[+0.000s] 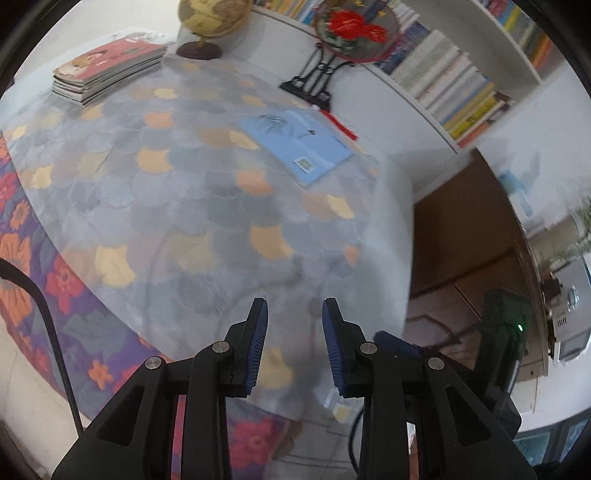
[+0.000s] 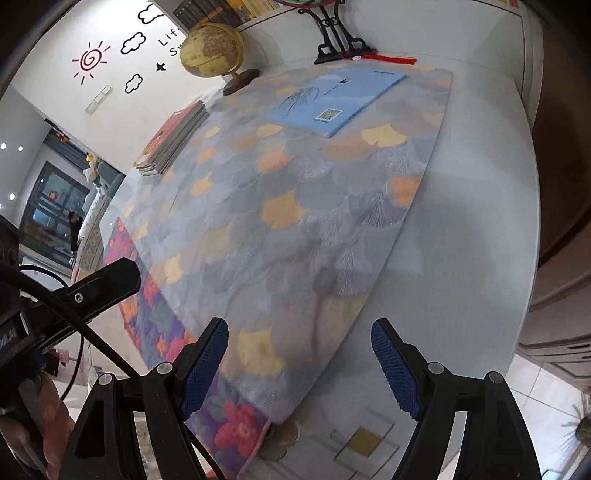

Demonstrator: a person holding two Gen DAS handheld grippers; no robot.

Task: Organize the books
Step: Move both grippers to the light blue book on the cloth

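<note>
A light blue book (image 1: 295, 144) (image 2: 336, 101) lies flat near the far edge of the patterned tablecloth (image 1: 192, 192) (image 2: 303, 206). A stack of books with a red cover on top (image 1: 107, 68) (image 2: 171, 138) sits at the far left of the table. My left gripper (image 1: 294, 315) hovers over the near part of the cloth, its jaws a narrow gap apart with nothing between them. My right gripper (image 2: 300, 332) stands wide open and empty above the cloth's near edge. Both grippers are well short of the blue book.
A globe (image 1: 210, 22) (image 2: 214, 50) and a round ornament on a black stand (image 1: 314, 79) (image 2: 338, 38) stand at the table's back. Behind them a white bookshelf (image 1: 454, 85) holds several books. Brown flooring (image 1: 465, 229) shows past the table's right edge.
</note>
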